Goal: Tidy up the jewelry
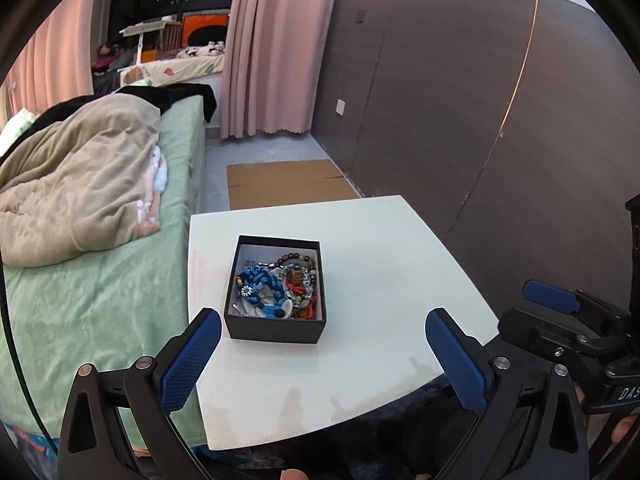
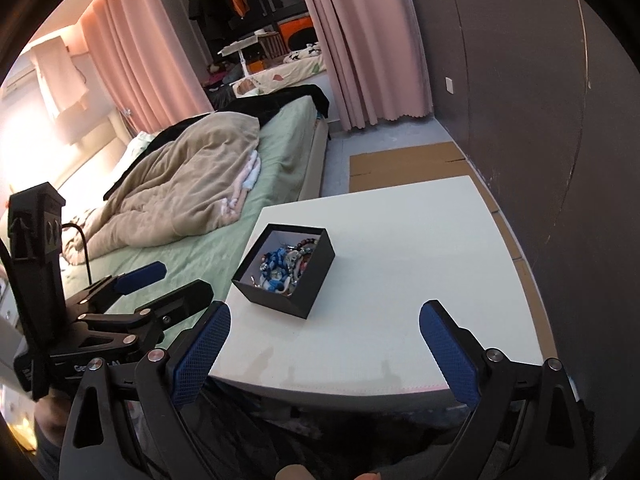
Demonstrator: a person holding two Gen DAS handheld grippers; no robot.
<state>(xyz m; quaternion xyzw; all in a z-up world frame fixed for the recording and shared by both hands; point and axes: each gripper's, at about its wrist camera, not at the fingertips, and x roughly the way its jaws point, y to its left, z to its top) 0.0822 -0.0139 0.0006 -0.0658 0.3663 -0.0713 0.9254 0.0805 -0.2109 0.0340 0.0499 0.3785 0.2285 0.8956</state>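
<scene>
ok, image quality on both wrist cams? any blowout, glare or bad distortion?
Left wrist view: even light, strong fisheye bending the dark wall panels and white square table; the black open box of beaded jewelry is sharp. Right wrist view: window light blows out the left edge near the pink curtains; faint finger reflections show on the table's glossy near edge.

left gripper (image 1: 323, 322): jaws spread wide, nothing between the blue pads, pointing forward and slightly down | right gripper (image 2: 325, 318): jaws also spread wide, holding nothing, same forward tilt | both grippers side by side, near, not touching
</scene>
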